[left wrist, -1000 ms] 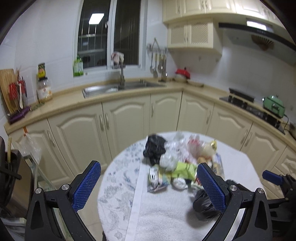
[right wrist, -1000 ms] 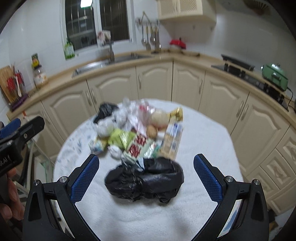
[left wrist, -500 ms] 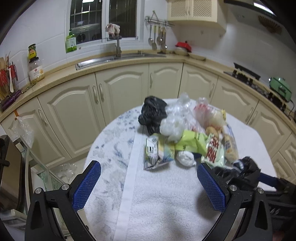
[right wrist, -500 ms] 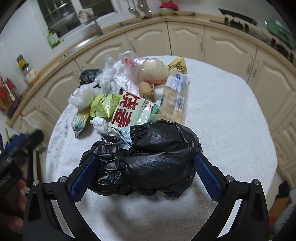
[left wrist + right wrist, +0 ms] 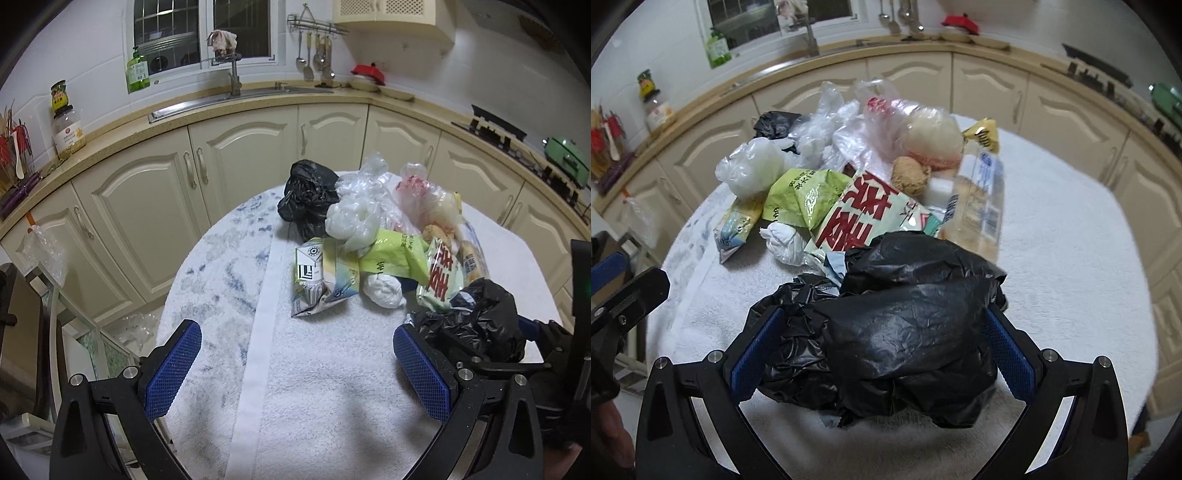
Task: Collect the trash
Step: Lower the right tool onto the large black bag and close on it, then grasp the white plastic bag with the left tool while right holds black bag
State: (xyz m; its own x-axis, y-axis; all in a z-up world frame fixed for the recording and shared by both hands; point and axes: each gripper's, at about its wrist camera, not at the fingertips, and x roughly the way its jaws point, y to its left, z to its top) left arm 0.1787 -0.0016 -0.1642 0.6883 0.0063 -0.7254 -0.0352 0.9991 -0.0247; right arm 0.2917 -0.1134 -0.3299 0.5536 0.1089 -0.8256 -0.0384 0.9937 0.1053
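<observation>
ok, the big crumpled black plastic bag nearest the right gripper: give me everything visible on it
The big crumpled black plastic bag is thin, glossy, wrinkled film, bunched into a low lump with no opening visible. It lies on the white towel-covered round table, at the near edge of the trash pile. The right gripper straddles it, open, blue pads at both flanks; actual contact is unclear. Its far edge overlaps a red-and-white printed snack packet. The left wrist view shows it beside that gripper.

Two black bags: one at the table's near edge, one at the far edge. Two snack packets, green and red-lettered. Perhaps three clear plastic bags; they overlap.
</observation>
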